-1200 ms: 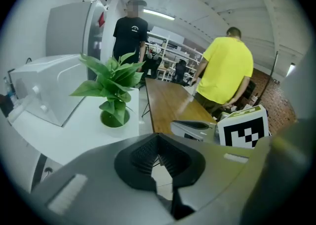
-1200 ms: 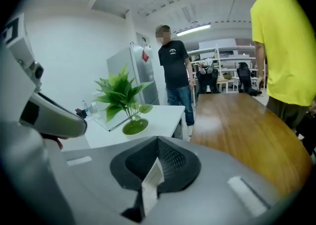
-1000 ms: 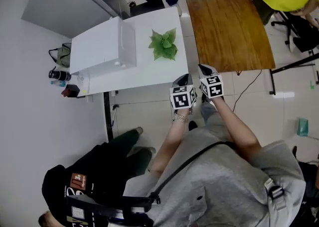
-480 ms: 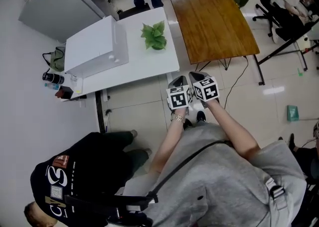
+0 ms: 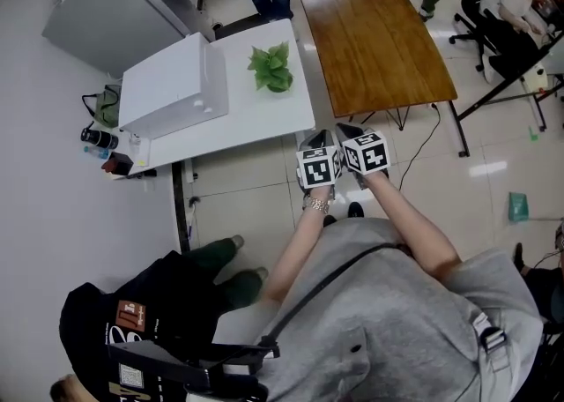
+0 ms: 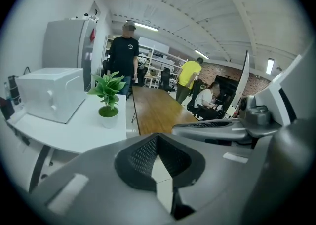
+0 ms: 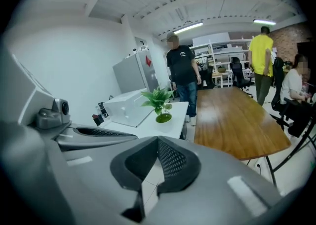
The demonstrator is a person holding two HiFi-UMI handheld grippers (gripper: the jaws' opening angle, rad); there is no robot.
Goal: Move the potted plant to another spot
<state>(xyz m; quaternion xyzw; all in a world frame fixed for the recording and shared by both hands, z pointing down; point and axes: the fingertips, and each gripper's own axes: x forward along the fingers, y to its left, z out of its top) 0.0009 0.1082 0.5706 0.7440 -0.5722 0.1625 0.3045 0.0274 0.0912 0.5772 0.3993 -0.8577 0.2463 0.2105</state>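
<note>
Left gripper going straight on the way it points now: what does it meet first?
Probably the near end of the wooden table, though depth is unclear; the potted plant stands well left of that line.

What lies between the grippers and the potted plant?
Only bare white table and some floor lie between the left gripper, the right gripper and the potted plant, as the head view shows.

Potted plant [image 5: 270,70] on desk [image 5: 256,124], box [image 5: 172,85] left of it, long table [image 5: 374,39] right of desk
</note>
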